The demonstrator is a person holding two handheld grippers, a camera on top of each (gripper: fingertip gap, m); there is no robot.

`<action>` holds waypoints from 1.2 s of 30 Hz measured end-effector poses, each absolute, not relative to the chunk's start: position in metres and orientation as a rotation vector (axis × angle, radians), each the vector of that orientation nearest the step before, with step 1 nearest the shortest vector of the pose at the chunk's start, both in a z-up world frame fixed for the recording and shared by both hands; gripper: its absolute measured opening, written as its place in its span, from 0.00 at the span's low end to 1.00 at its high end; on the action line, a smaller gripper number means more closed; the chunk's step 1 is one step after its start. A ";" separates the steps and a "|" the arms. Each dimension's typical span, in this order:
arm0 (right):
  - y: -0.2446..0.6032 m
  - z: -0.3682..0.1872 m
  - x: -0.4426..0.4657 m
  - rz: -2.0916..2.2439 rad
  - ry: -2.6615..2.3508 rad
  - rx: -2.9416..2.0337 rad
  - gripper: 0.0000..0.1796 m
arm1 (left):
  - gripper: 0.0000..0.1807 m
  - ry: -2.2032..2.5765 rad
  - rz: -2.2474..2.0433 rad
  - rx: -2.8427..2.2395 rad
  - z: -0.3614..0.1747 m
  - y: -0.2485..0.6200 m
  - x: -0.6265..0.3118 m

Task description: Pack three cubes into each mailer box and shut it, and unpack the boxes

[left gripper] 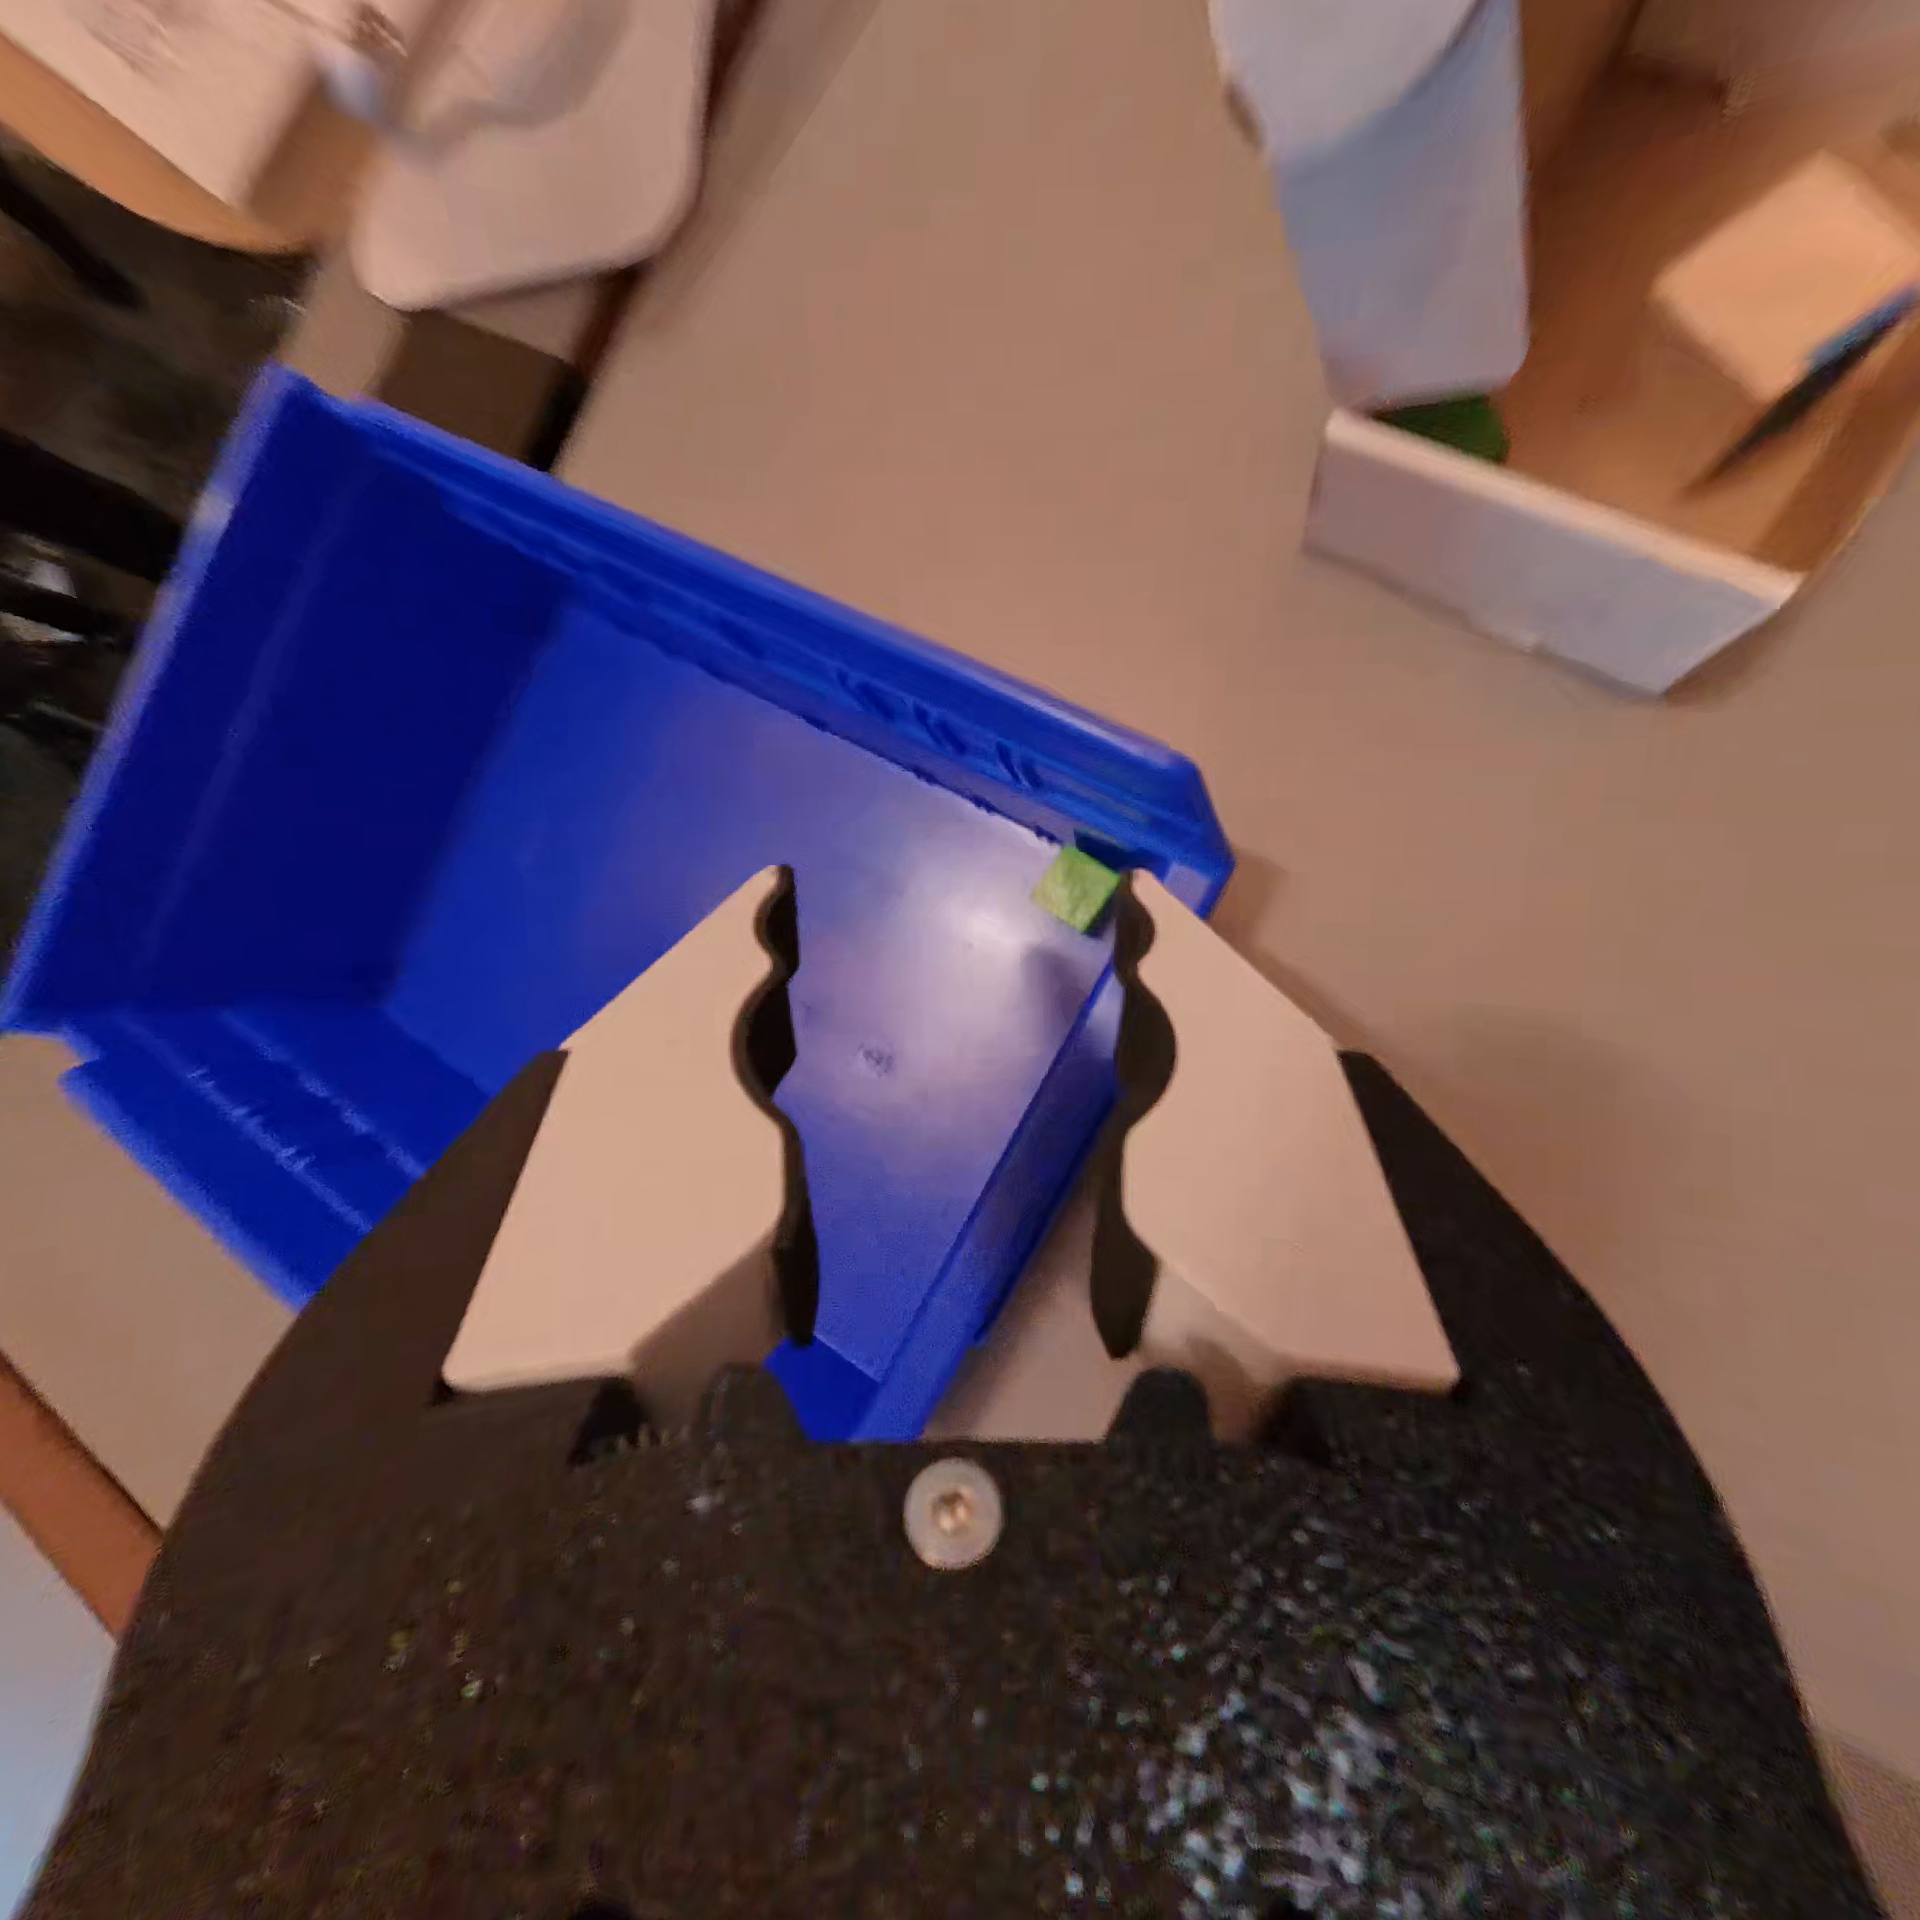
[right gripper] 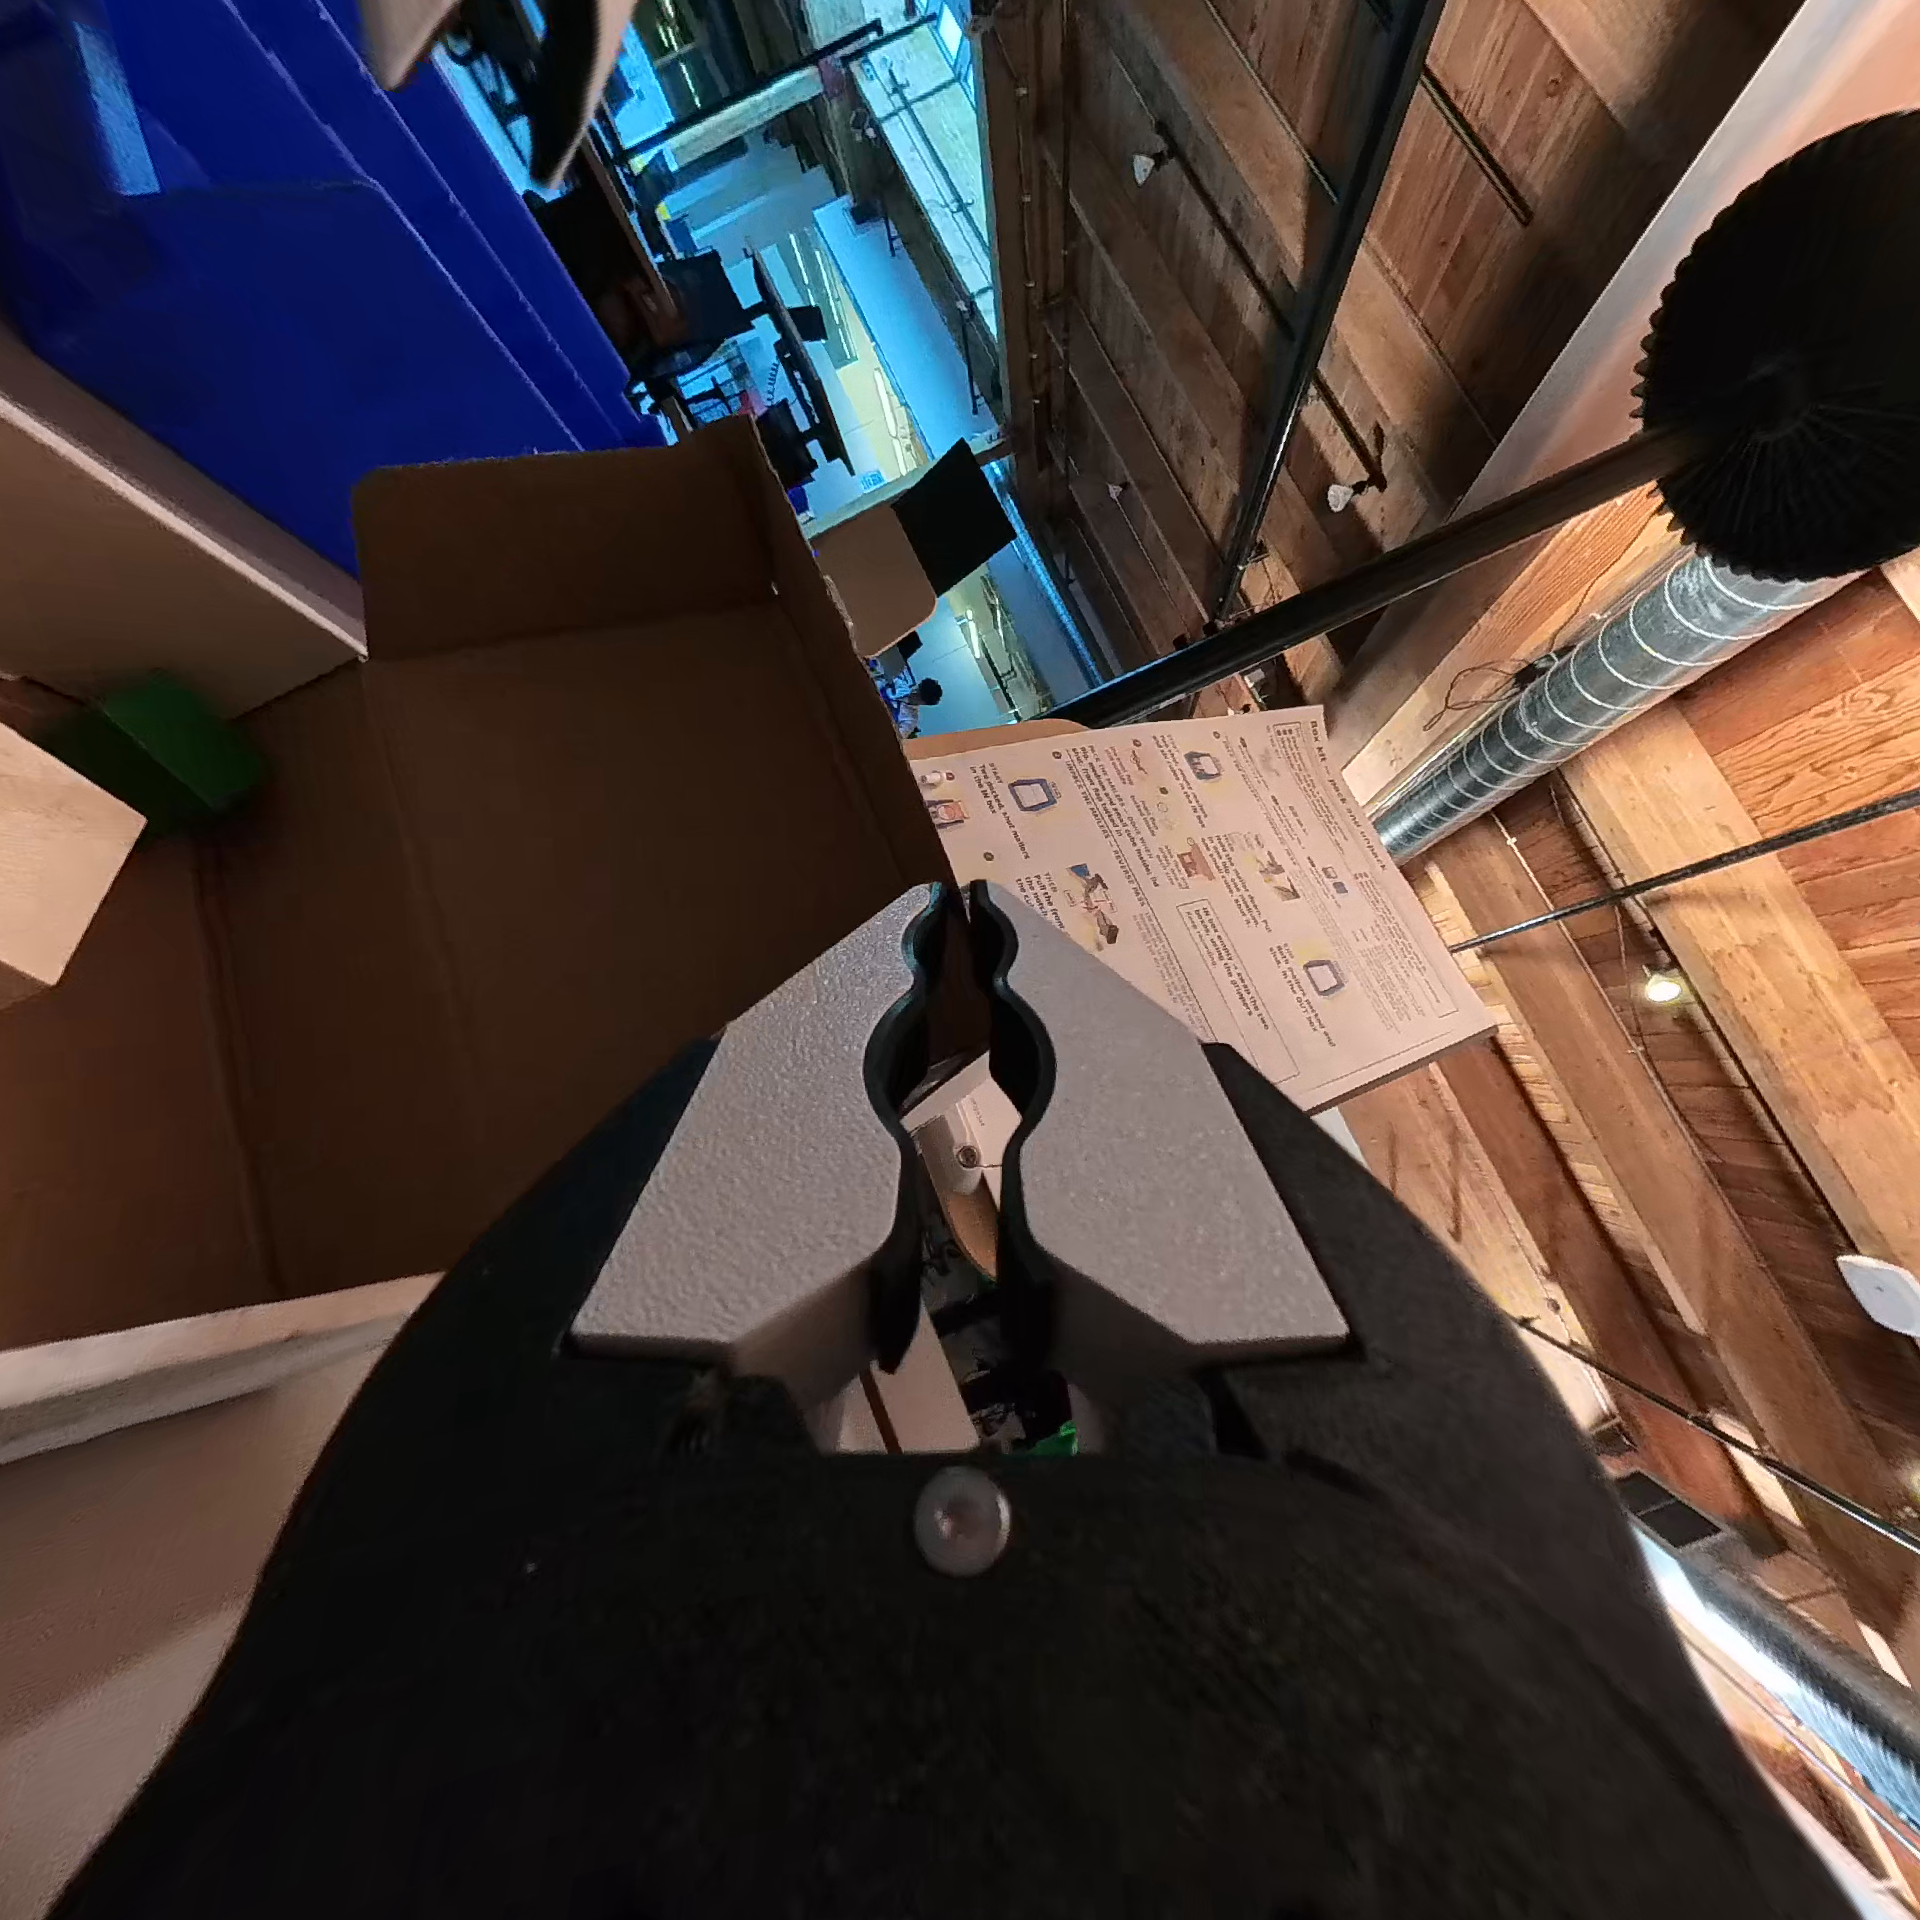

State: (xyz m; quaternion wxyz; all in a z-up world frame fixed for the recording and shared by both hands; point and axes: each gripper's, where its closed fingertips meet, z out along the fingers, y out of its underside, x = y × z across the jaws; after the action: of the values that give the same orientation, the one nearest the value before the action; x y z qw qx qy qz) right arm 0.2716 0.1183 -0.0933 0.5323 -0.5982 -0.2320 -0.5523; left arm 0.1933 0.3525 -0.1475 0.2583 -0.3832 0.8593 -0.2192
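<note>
Fingers of my left gripper (left gripper: 956,894) spread above the blue plastic bin (left gripper: 436,790), near its small green cube (left gripper: 1078,888). My right gripper (right gripper: 961,904) pinches the brown cardboard mailer flap (right gripper: 623,748). Judged step: fetching; next, descend squarely.

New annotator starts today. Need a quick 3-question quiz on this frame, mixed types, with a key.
1. True or false: the left tool is open, with nothing between its fingers.
2. What is the right tool clamped on? A) a wooden block B) the mailer box lid C) a sheet of paper
3. Fill in: the blue bin holds one visible ___ cube, near a corner.

Key: 1 true; 2 B; 3 green.
</note>
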 end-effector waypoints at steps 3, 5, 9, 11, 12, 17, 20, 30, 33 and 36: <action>0.119 -0.095 0.272 -1.344 -0.573 -1.435 0.01 | 0.35 2.462 -0.496 -1.068 -0.182 0.363 0.204; 0.118 -0.096 0.273 -1.356 -0.580 -1.436 0.01 | 0.34 2.503 -0.499 -1.195 -0.198 0.367 0.212; 0.118 -0.096 0.271 -1.365 -0.585 -1.436 0.01 | 0.33 2.500 -0.552 -1.660 -0.216 0.367 0.218; 0.118 -0.095 0.270 -1.377 -0.600 -1.435 0.01 | 0.27 2.640 -0.646 -1.638 -0.216 0.348 0.212; 0.117 -0.095 0.270 -1.384 -0.607 -1.436 0.01 | 0.26 2.695 -0.626 -1.540 -0.217 0.346 0.211; 0.118 -0.096 0.269 -1.382 -0.611 -1.435 0.00 | 0.28 2.872 -0.453 -1.252 -0.226 0.350 0.209; 0.117 -0.097 0.269 -1.387 -0.622 -1.438 0.00 | 0.30 2.974 -0.390 -1.213 -0.236 0.352 0.201; 0.117 -0.099 0.270 -1.405 -0.640 -1.442 0.00 | 0.11 3.051 -0.244 -1.045 -0.253 0.355 0.202; 0.117 -0.100 0.270 -1.413 -0.646 -1.442 0.00 | 0.11 2.939 -0.183 -0.857 -0.243 0.369 0.216; 0.117 -0.099 0.269 -1.408 -0.646 -1.441 0.00 | 0.10 2.806 -0.285 -0.857 -0.217 0.368 0.226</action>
State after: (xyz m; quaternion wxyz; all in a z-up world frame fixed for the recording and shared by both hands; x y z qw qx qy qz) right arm 0.2692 0.1173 -0.0992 0.4905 -0.5936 -0.2661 -0.5799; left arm 0.2256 0.3676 -0.2169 0.0966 -0.2894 0.9474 -0.0964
